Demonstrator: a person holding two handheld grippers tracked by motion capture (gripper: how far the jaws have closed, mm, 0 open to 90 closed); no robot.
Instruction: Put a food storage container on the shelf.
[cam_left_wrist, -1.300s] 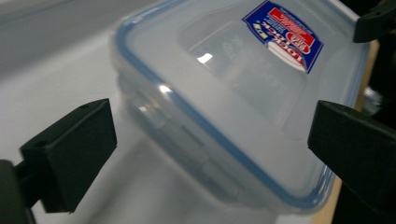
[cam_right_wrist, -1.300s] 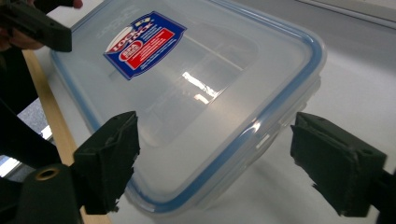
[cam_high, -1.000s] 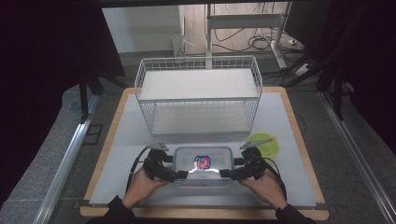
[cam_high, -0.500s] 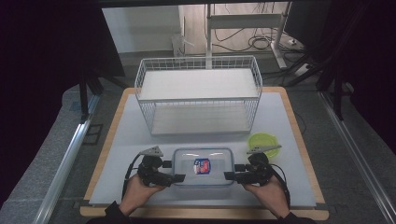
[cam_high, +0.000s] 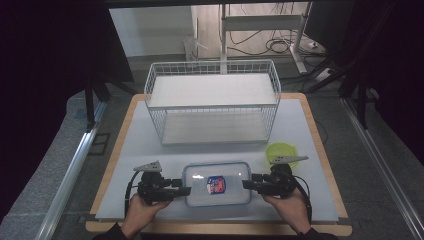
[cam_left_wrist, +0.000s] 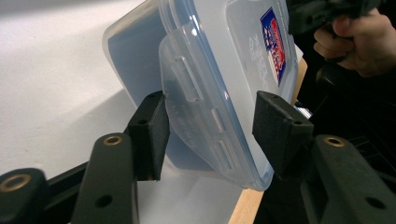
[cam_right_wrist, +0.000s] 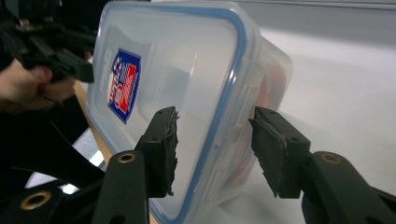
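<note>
White table (cam_high: 150, 150), wire basket (cam_high: 212, 102) behind. My left gripper (cam_high: 182, 190) and right gripper (cam_high: 249, 184), jaws just closing, straddle the ends of the clear rectangular plastic container with blue-rimmed lid (cam_high: 216, 183) at the near edge; pads not visibly pressing, so the lift remains.

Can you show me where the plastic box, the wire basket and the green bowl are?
plastic box (cam_high: 217, 184): high view, its lid.
wire basket (cam_high: 212, 69): high view, its back rim.
green bowl (cam_high: 280, 150): high view, its inside.

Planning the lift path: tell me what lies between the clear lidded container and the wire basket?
Nothing: in the high view, bare white table separates the container from the wire basket.
</note>
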